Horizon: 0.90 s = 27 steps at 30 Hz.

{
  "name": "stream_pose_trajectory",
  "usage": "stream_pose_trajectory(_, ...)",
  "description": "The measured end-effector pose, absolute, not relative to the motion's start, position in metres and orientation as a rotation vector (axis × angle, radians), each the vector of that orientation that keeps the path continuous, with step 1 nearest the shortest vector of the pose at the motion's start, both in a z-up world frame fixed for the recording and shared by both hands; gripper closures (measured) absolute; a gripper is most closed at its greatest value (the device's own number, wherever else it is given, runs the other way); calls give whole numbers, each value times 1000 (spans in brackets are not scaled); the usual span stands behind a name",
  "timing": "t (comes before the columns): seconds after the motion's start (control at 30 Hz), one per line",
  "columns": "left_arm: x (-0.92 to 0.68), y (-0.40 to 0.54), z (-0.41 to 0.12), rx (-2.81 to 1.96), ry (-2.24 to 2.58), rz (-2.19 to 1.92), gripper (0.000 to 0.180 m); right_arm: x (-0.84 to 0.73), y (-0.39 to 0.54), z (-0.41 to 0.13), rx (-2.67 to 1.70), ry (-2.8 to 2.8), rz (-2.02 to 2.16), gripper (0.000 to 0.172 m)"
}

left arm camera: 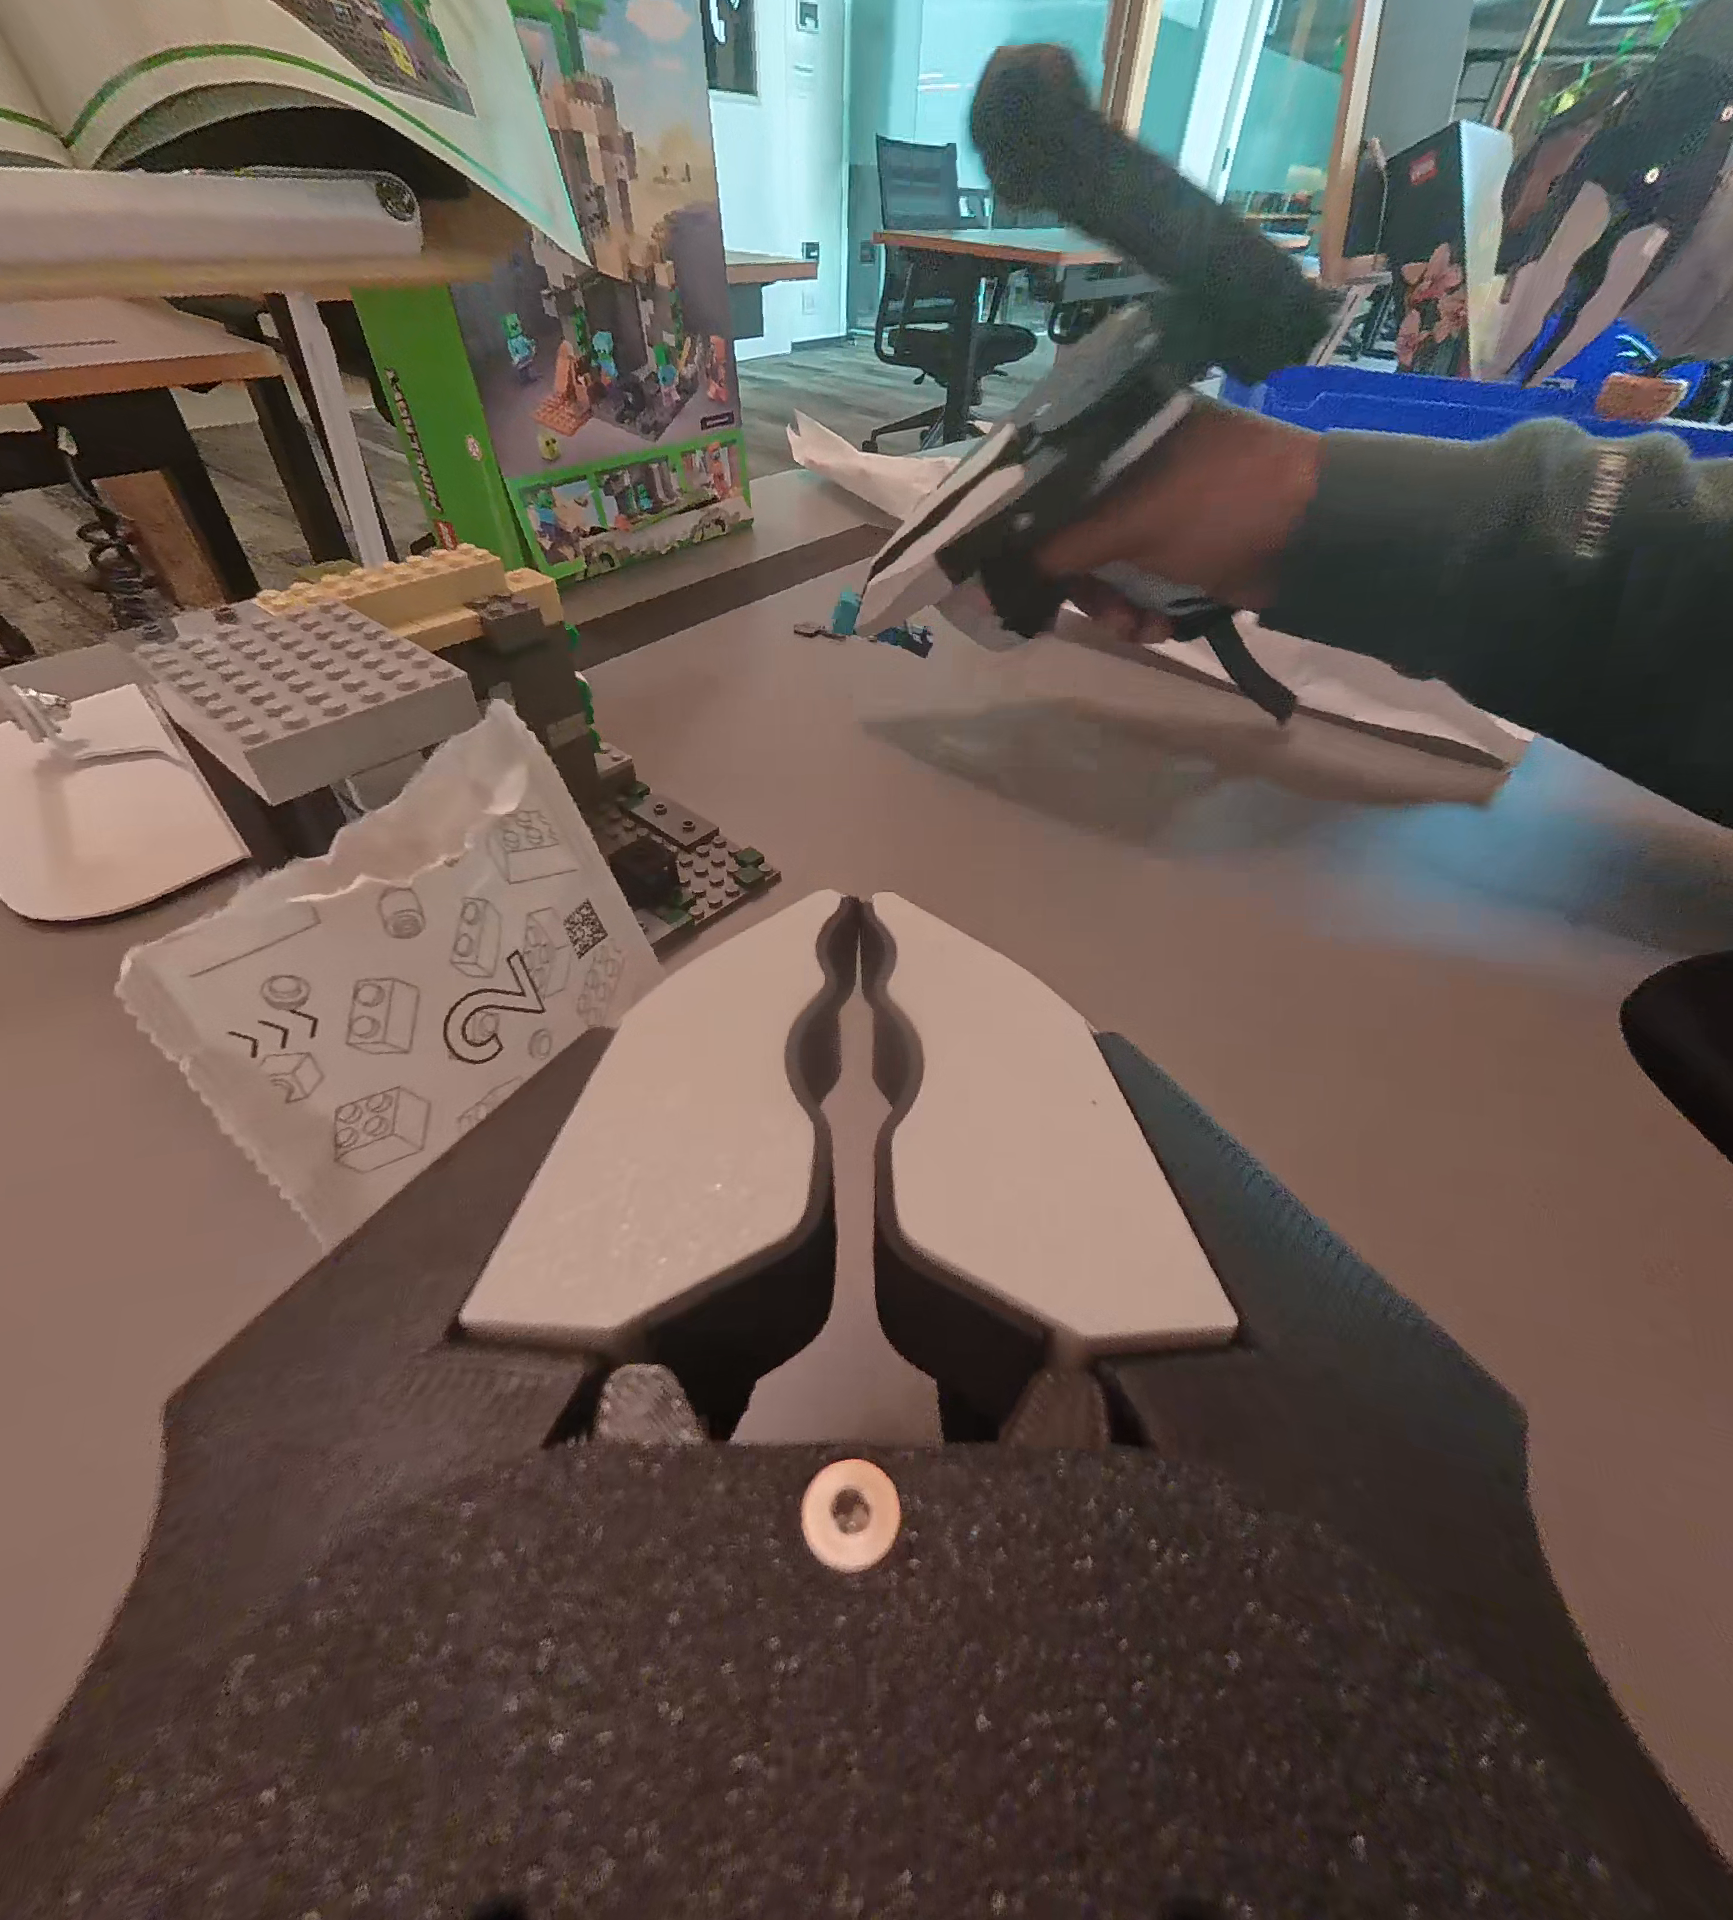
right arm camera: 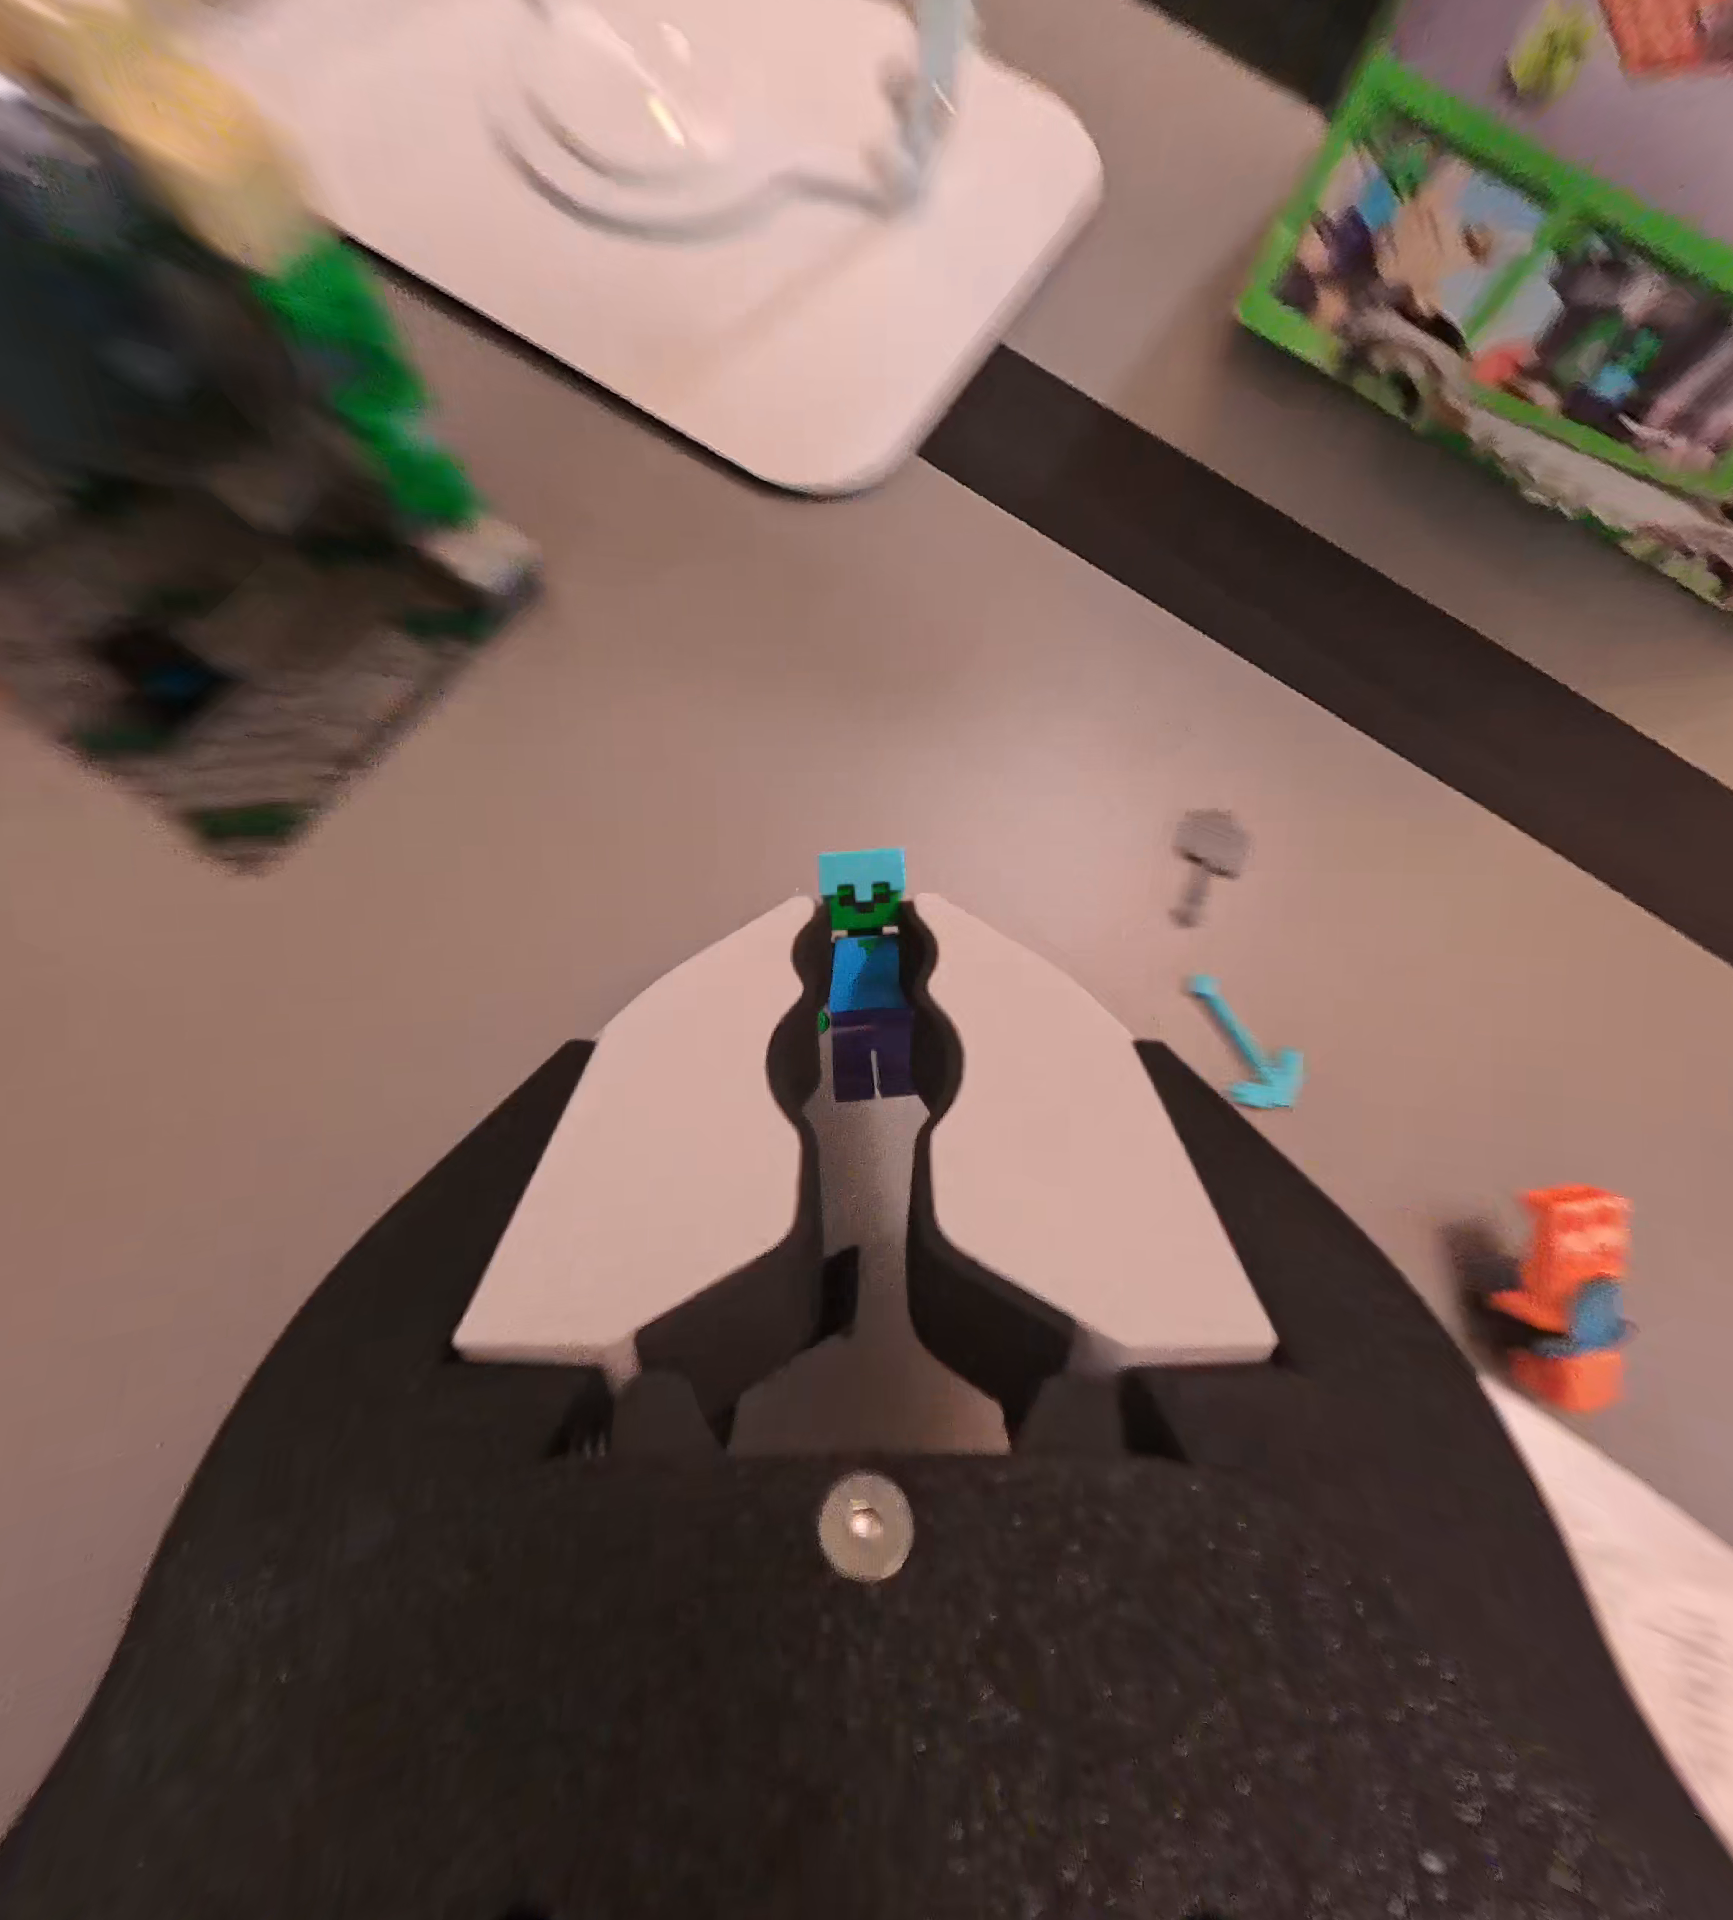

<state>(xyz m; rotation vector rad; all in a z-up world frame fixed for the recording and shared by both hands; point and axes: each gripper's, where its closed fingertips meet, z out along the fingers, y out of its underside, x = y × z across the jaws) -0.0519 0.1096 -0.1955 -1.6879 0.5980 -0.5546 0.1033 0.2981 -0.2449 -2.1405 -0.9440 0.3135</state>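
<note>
Grip: right gripper (right arm camera: 864, 914) fingers pinch a small toy figure (right arm camera: 867, 987) at its sides; it may twist loose
Left gripper (left arm camera: 858, 909): fingers closed, empty, above the bench (left arm camera: 1153, 1039)

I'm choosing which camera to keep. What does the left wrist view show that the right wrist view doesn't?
Only left wrist: its own shut, empty claw, a torn printed paper bag, a grey studded plate.

Only right wrist: the right claw gripping a blue-and-green minifigure, a light-blue pickaxe, an orange figure.

Both: the grey table, green toy box, white stand base.
</note>
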Motion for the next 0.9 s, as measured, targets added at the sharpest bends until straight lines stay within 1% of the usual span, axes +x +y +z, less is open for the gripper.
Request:
stream_pose_trajectory(0.07,-48,108,-195,-1682,609,-570,179,80,262,-223,-2029,-923,500,160)
stream_pose_trajectory(0.1,-46,107,-195,-1680,613,-581,173,67,242,-211,-1967,-907,597,160)
stream_pose_trajectory(0.27,-29,97,-191,-1643,666,-633,159,15,158,-161,-1708,-797,994,160)
stream_pose_trajectory(0.4,-21,89,-186,-1607,687,-654,151,-16,116,-142,-1603,-704,1199,160)
stream_pose_trajectory(0.5,-15,84,-179,-1567,701,-668,147,-33,98,-140,-1566,-643,1288,160)
stream_pose_trajectory(0.63,-19,85,-175,-1552,682,-616,151,-45,87,-151,-1577,-649,1320,160)
stream_pose_trajectory(0.67,-19,84,-176,-1556,690,-610,150,-46,85,-152,-1579,-646,1332,160)
stream_pose_trajectory(0.73,-19,83,-180,-1568,725,-585,159,-44,86,-153,-1575,-634,1330,160)
stream_pose_trajectory(0.8,-21,85,-182,-1566,756,-531,163,-41,87,-154,-1573,-650,1332,160)
stream_pose_trajectory(0.9,-23,84,-183,-1580,775,-556,165,-37,86,-156,-1581,-708,1371,159)
